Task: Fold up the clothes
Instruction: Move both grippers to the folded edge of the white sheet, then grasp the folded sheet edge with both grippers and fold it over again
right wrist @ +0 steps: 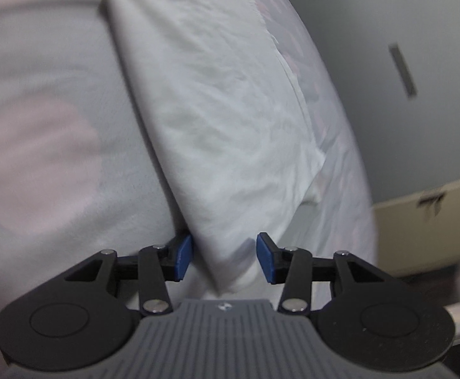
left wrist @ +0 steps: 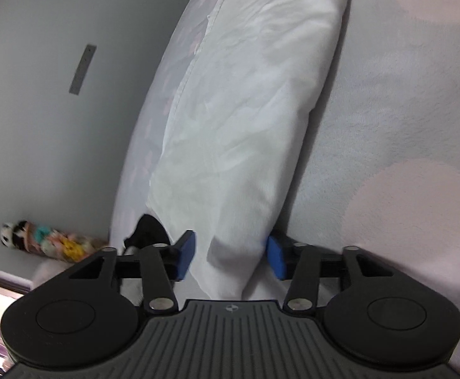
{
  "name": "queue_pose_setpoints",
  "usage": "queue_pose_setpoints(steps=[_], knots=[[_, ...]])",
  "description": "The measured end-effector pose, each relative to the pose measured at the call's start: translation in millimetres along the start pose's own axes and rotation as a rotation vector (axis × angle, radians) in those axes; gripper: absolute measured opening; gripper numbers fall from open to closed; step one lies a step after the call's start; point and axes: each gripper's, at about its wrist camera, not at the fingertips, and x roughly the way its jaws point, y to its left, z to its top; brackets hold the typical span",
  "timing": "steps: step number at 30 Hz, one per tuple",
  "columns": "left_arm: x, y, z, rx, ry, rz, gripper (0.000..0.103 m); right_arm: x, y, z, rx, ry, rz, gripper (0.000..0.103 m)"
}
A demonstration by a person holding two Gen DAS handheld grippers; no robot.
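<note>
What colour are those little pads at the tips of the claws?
Blue. The pads show best in the left wrist view, either side of the white garment.

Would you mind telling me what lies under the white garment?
The white garment lies on a pale grey bedsheet with pink dots. A small black item shows at its edge. What the garment covers cannot be seen.

The folded garment is plain white, lying on a pale grey bedsheet patterned with large soft pink dots. Both grippers are black with blue pads, and the wall at upper left is grey.
</note>
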Motion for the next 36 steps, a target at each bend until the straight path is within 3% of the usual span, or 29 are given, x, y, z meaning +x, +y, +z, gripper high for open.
queue_pose_setpoints(steps=[1,6,9,14,22,28,36], knots=[[3,1,1,-0.008,0.006,-0.005,0.029,2,1,0,-0.012,-0.003,-0.013,0.045],[9,10,8,-0.096,0.044,-0.034,0.019,7,-3,0,-0.033,0.001,-0.014,0.025],[8,20,14,-0.177,0.073,-0.062,0.008,6,-9,1,-0.033,-0.004,-0.020,0.007],[-7,42,11,-0.246,0.062,-0.082,0.004,-9,-41,10,0.028,-0.009,-0.044,0.005],[-56,72,9,-0.253,0.014,-0.083,0.003,-56,-84,15,0.030,-0.026,-0.086,0.003],[-114,75,-9,-0.267,0.033,-0.130,0.003,-115,-87,-6,0.069,-0.024,-0.037,0.003],[-176,46,-34,-0.225,0.063,-0.206,0.003,-188,-52,-28,0.107,-0.014,0.046,0.003]])
